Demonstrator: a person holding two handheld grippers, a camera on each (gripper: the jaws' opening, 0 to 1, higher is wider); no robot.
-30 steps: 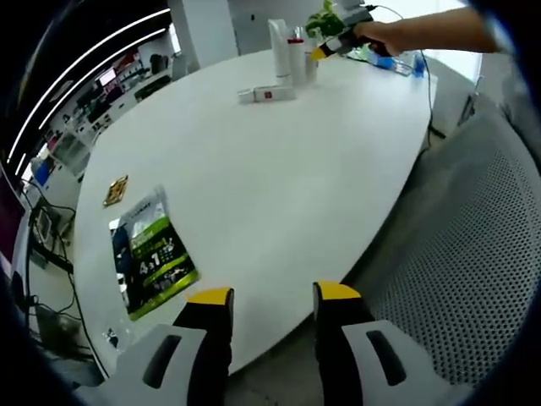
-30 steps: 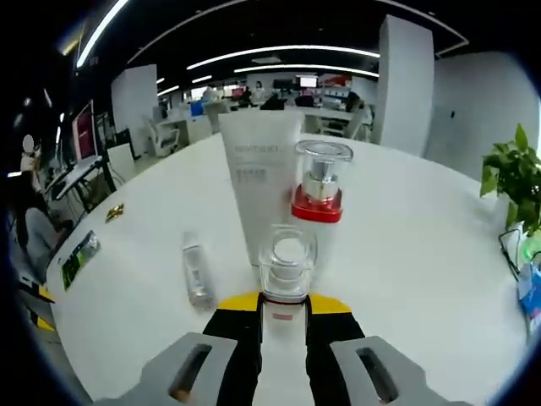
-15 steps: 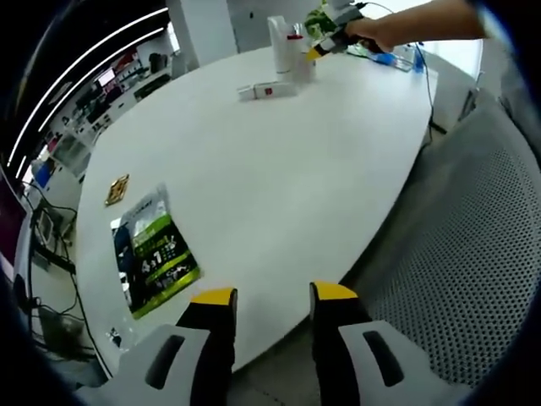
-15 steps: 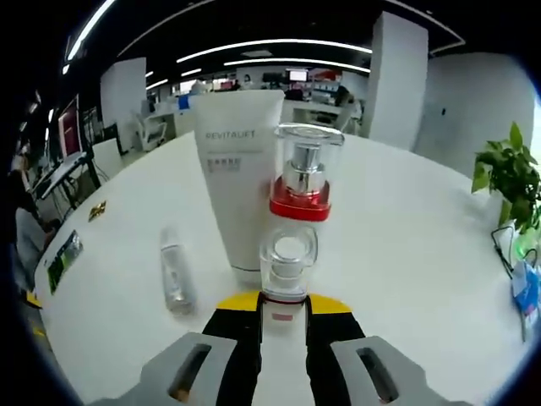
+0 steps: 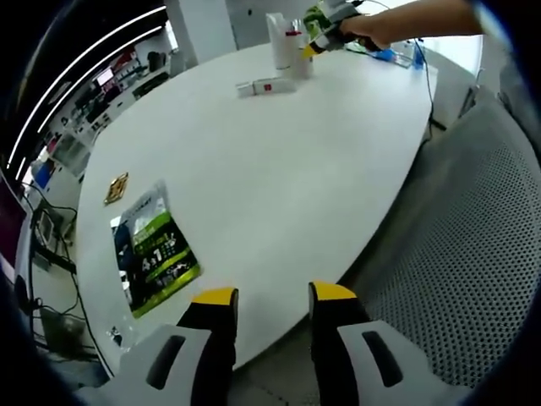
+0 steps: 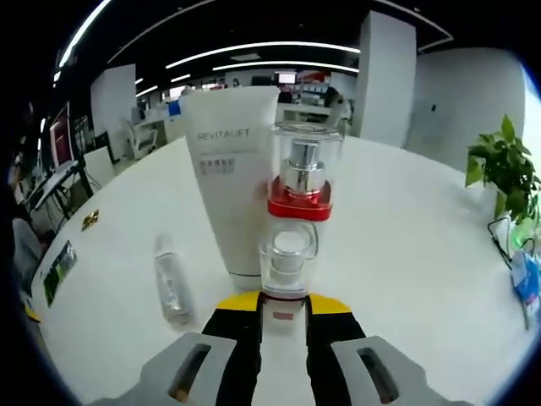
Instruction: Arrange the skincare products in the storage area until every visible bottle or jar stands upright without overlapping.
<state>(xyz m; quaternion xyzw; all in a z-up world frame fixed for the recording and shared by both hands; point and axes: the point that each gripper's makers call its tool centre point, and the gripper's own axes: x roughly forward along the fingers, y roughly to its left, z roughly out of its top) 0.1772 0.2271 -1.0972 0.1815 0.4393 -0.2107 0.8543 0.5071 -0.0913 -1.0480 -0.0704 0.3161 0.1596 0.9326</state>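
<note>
My right gripper (image 6: 285, 303) is shut on a small white bottle (image 6: 288, 262) whose clear cap points forward. Just beyond that cap stand a white REVITALIFT tube (image 6: 232, 186) and, to its right, a pump bottle (image 6: 304, 182) with a red collar and clear cap. A small clear bottle (image 6: 172, 288) lies on its side on the white table (image 6: 406, 254), left of the tube. My left gripper (image 5: 269, 296) hangs open over the table's near edge, holding nothing. In the left gripper view the tube (image 5: 276, 40), a lying bottle (image 5: 265, 86) and the right gripper (image 5: 314, 46) sit at the far end.
A green packet (image 5: 156, 254) and a small brown square (image 5: 116, 189) lie near the table's left edge. A grey mesh chair (image 5: 456, 254) stands to the right. A potted plant (image 6: 499, 169) and a blue packet (image 6: 528, 283) are at the far right, and office desks lie behind.
The right gripper has carried its bottle closer to the tube and pump bottle, which now loom larger. The left gripper has hardly moved.
</note>
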